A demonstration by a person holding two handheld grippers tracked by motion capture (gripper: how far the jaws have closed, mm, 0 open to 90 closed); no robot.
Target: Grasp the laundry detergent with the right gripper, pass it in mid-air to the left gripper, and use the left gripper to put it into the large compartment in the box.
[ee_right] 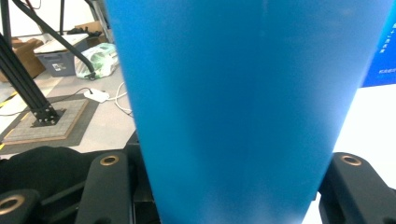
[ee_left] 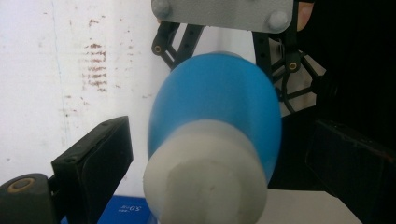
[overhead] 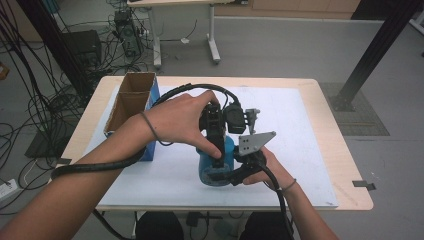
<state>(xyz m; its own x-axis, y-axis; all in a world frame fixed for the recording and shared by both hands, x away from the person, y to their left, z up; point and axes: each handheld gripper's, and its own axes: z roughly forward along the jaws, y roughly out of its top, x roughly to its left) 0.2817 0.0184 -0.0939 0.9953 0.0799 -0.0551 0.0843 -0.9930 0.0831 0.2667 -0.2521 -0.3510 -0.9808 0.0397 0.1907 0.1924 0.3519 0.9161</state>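
Note:
A blue bottle [overhead: 229, 148] with a white cap [ee_left: 205, 182] stands on the white mat [overhead: 295, 140] near the table's front. My right gripper [overhead: 227, 176] comes in from the front and is shut on the bottle's blue body [ee_right: 243, 93], which sits between its black jaws [ee_right: 233, 186]. My left gripper [overhead: 216, 150] points down over the bottle from above. In the left gripper view its jaws [ee_left: 219, 168] flank the white cap with a gap on each side, so it is open. The right gripper's grey plate [ee_left: 224, 11] lies beyond the bottle.
An open cardboard box [overhead: 131, 97] with a blue box [overhead: 151, 150] against it stands at the table's left side. The mat is stained in places [ee_left: 93, 70]. Cables and table legs [overhead: 212, 40] crowd the floor behind; a black post base [ee_right: 39, 114] stands off to the side.

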